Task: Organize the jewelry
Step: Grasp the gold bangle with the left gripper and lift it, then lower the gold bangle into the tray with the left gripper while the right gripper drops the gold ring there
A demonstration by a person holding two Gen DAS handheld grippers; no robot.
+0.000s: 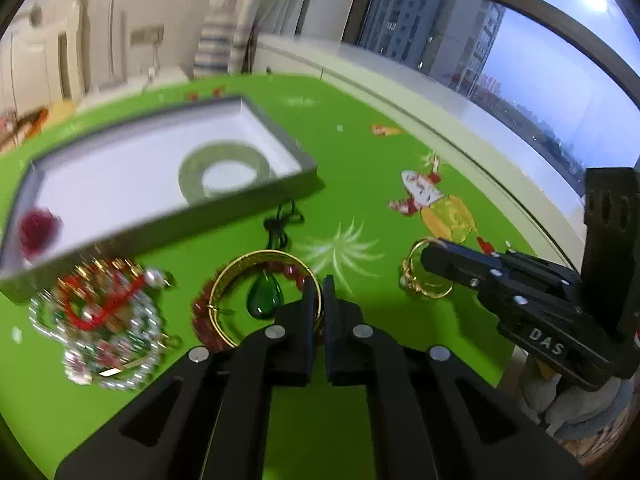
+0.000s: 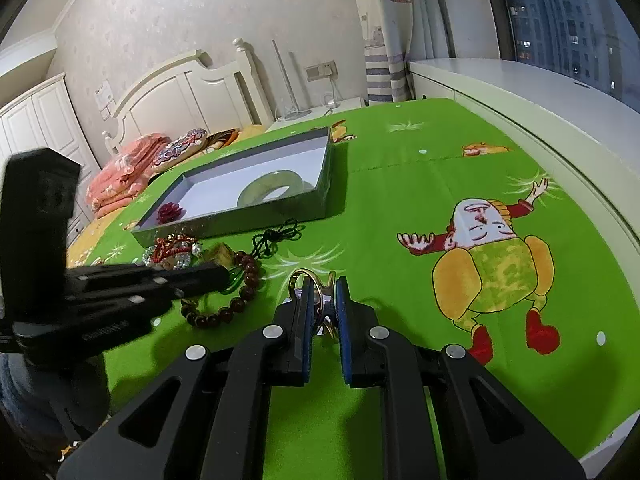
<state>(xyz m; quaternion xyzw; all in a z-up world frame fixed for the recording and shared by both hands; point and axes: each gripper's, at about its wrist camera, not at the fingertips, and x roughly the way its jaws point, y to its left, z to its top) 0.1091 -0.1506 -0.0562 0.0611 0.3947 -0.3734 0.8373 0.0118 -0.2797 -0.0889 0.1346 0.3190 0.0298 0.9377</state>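
Observation:
A grey tray (image 1: pixel 224 212) with a white floor holds a jade bangle (image 1: pixel 224 170) and a red rose piece (image 1: pixel 38 228); the tray also shows in the right wrist view (image 2: pixel 240 216). My left gripper (image 1: pixel 319 284) is nearly shut, with the rim of a gold bangle (image 1: pixel 240 264) between its tips; a green teardrop pendant (image 1: pixel 264 300) and red beads (image 1: pixel 200 312) lie under the bangle. My right gripper (image 2: pixel 324 284) is shut on a gold ring (image 2: pixel 316 280), also seen in the left wrist view (image 1: pixel 424 272).
A pile of pearl and red necklaces (image 1: pixel 104 320) lies left of the bangle. A dark green knotted cord (image 2: pixel 280 236) lies by the tray. A green cartoon cloth (image 2: pixel 400 200) covers the table. A window sill (image 2: pixel 540 92) runs along the right.

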